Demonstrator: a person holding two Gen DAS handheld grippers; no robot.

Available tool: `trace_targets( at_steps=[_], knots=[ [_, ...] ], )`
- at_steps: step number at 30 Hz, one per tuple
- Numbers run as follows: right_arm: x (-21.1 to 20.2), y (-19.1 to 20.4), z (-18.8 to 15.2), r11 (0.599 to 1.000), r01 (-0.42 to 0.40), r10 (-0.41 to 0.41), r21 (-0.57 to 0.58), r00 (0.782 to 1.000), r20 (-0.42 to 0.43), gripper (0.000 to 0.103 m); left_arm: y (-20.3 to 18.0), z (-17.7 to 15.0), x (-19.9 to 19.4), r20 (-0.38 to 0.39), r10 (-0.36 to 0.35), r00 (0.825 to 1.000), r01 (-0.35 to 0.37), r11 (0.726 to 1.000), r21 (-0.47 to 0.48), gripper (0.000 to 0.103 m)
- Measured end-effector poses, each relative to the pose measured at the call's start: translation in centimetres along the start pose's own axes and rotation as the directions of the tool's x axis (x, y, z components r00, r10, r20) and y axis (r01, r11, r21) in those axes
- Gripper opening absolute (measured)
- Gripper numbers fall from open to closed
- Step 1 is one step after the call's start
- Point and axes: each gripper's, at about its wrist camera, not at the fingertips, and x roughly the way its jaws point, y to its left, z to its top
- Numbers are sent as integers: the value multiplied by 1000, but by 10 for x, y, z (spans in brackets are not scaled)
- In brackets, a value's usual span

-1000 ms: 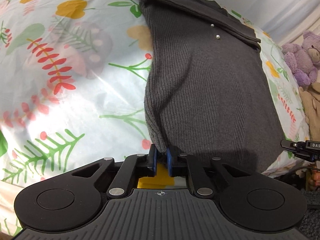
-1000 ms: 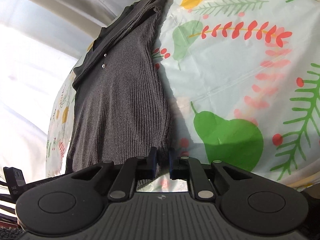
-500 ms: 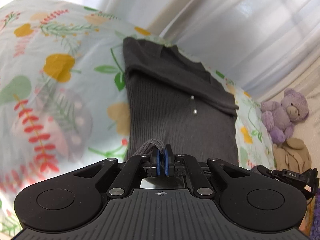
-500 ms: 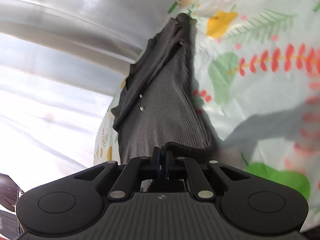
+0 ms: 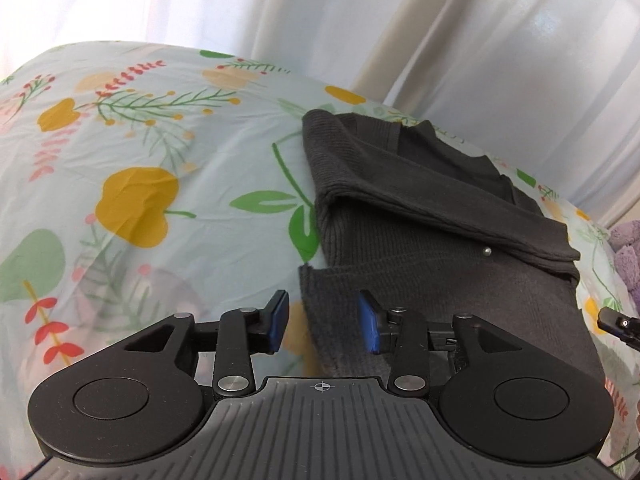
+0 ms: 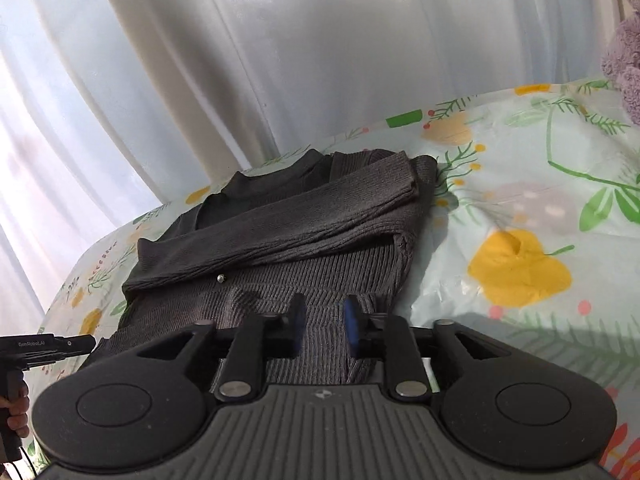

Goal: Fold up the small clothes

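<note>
I'm opening both the left gripper (image 5: 323,322) and the right gripper (image 6: 323,328), fingers letting the hem drop squarely onto the grey sweater (image 5: 440,264), no dragging.

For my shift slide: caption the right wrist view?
Right gripper jaws opening over folded dark grey ribbed sweater on floral sheet.

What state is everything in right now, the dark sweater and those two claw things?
Sweater: folded, hem brought up over the body, lying on the floral sheet, sleeve across the top.
Left gripper: jaws opening, hem edge between the pads, not pinched.
Right gripper: jaws opening, above the folded hem, holding nothing.
</note>
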Motion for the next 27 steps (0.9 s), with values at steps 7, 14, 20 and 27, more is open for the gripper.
trace_targets(
  at_steps=[7,14,20,27],
  knots=[
    [33,6,-4,994,14,-25,-108,995,-101,40,5,0,15,-35,-63,997,63,998,-18,43],
    [40,19,-6,982,24,-45,-188,993,-110,5,-9,2,8,4,-63,998,63,997,45,12],
    [47,12,-3,991,14,-33,-132,990,-140,8,-16,6,14,-42,-118,992,121,989,90,26],
    [37,17,0,983,47,-69,-175,990,-125,28,-13,1,18,-65,-129,990,135,987,92,26]
  ],
)
